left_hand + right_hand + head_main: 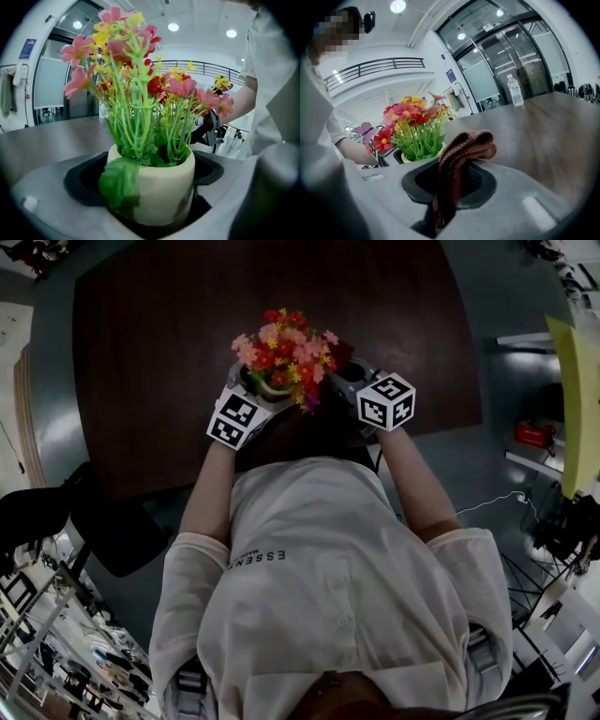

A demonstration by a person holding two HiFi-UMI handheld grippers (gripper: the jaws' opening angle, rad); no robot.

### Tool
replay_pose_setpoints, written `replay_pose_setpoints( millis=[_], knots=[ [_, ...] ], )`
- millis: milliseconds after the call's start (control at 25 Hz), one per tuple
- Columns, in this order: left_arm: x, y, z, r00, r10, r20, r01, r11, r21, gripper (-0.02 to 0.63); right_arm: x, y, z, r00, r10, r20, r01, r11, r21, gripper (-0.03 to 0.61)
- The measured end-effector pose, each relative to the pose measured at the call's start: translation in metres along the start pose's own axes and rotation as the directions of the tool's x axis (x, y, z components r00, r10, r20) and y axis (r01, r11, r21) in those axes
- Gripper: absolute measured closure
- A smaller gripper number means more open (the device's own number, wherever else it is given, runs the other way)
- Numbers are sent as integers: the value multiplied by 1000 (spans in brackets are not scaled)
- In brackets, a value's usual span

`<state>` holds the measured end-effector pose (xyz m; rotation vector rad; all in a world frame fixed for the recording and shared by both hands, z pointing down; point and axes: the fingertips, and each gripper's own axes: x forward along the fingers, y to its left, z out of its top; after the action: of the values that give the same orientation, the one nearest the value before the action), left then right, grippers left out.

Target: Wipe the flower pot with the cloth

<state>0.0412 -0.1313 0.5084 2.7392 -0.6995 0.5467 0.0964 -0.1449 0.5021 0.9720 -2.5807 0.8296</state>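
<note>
1. on the pot's left, your left gripper [242, 401] is clamped on the flower pot [154, 187]. the cream wall sits snug between the jaws, with one green leaf draped over the rim.
2. the pot is in the middle, between your two tools, over the near edge of the dark table [169, 352]. the flowers [286, 351] stand upright. i can't tell whether the base rests on the wood or is lifted.
3. on the pot's right, your right gripper [361, 390] is pinched tight on the brown cloth [457, 164]. a folded hump of it stands up from between the jaws.
4. the cloth is near the pot but apart from it, with no contact showing in the right gripper view.
5. my read is that the grasping is done and the wipe itself has not started.
6. the next move calls for swinging the cloth's hump left onto the pot's wall below the rim. rub round it and keep the left grip firm so the pot doesn't twist or tip.
</note>
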Motion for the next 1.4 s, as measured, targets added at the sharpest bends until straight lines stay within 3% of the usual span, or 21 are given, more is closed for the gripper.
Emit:
replay_pose_setpoints(
  millis=[160,400,560,640,760,880,920,1000,1040,1120,1240,1320,1400],
  knots=[
    [2,3,-21,999,11,-34,-9,999,47,51,4,1,-9,1000,3,-19,-3,999,-35,531],
    [0,2,-40,998,-3,-56,6,999,49,49,8,6,-29,998,-7,-70,4,999,-44,531],
    [-4,-1,-45,995,-27,-94,28,1000,9,40,-1,-1,-28,993,-99,-61,97,995,-35,531],
    [-10,0,-50,994,-9,-106,9,1000,-4,25,-7,-2,-26,988,-143,-51,141,989,-33,531],
    [-28,-3,-47,998,32,-53,-33,999,-14,21,-17,4,-25,984,-174,-37,172,984,-42,531],
    [-58,-3,-43,991,133,0,-133,989,-62,25,-29,14,-25,981,-194,-14,193,980,-39,531],
    [-71,-2,-42,983,183,15,-181,980,-81,66,-35,18,-25,980,-197,-5,196,980,-35,531],
    [-99,0,-34,955,290,58,-282,952,-114,223,-46,27,-24,981,-195,10,195,980,-39,531],
    [-113,0,-27,937,339,87,-327,936,-126,270,-52,32,-24,981,-193,17,194,980,-45,531],
    [-140,0,-12,893,425,148,-403,902,-154,353,-63,41,-22,981,-192,33,194,979,-61,531],
    [-176,-8,6,822,521,230,-475,850,-230,563,-81,57,-23,980,-191,61,196,978,-73,531],
    [-194,-22,14,790,554,261,-496,829,-260,598,-96,70,-27,979,-186,79,192,979,-74,531],
    [-202,-44,18,778,569,268,-509,820,-263,598,-113,82,-32,979,-179,92,187,979,-79,531]
  ],
)
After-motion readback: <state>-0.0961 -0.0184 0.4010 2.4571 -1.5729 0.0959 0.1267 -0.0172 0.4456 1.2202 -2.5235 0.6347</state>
